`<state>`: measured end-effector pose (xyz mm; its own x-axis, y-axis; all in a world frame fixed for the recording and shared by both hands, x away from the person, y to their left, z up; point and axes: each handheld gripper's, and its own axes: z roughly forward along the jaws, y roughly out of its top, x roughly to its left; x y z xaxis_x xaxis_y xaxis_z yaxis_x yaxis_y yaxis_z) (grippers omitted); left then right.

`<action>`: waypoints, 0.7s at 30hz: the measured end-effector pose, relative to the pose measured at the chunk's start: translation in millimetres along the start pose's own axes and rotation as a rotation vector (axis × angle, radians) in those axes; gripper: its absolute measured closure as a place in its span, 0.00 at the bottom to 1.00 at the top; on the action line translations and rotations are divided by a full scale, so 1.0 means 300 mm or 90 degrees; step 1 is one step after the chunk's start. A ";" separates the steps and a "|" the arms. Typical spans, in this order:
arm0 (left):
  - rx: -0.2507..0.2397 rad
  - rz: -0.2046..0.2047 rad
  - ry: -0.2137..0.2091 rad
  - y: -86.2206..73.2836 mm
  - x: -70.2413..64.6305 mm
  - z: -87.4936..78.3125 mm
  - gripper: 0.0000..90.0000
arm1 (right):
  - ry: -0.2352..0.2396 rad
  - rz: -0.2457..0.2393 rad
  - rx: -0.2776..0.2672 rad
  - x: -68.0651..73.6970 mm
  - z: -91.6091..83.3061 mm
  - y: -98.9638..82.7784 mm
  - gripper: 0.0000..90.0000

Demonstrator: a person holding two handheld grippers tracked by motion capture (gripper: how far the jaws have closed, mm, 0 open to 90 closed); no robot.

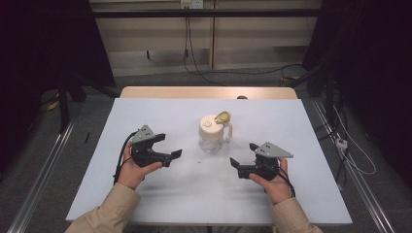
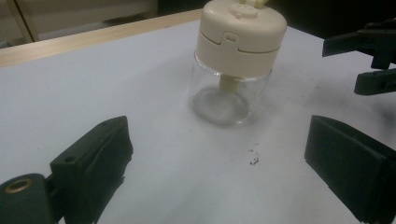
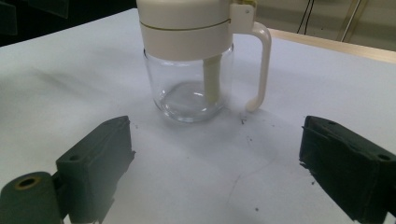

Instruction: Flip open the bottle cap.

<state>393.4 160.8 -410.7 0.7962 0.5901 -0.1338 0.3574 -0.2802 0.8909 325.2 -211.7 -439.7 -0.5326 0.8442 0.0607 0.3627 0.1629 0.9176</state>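
Lab: bare table (image 1: 145,194), rail frame (image 1: 39,179), loose floor cables (image 1: 354,155).

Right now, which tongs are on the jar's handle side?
The right tongs: the glass jar turns its cream handle toward them, while the left tongs face its plain side.

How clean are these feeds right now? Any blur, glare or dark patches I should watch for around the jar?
High view: table evenly lit, surroundings dark, jar small but readable. Left gripper view: jar fairly sharp, own near jaws soft, right gripper dim at the edge. Right gripper view: glass shows pale reflections, handle clear, jaws slightly blurred.
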 end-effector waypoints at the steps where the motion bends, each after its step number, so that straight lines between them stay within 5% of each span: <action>1: 0.000 0.000 0.001 -0.005 0.002 -0.005 0.08 | -0.001 0.005 -0.001 -0.001 -0.006 -0.002 0.11; 21: -0.002 -0.019 0.012 -0.078 0.022 -0.083 0.08 | 0.003 0.019 -0.011 -0.044 -0.106 -0.042 0.09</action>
<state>378.1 190.2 -421.4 0.7763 0.6118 -0.1518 0.3785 -0.2598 0.8884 303.4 -241.1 -439.6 -0.5246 0.8466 0.0901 0.3657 0.1285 0.9218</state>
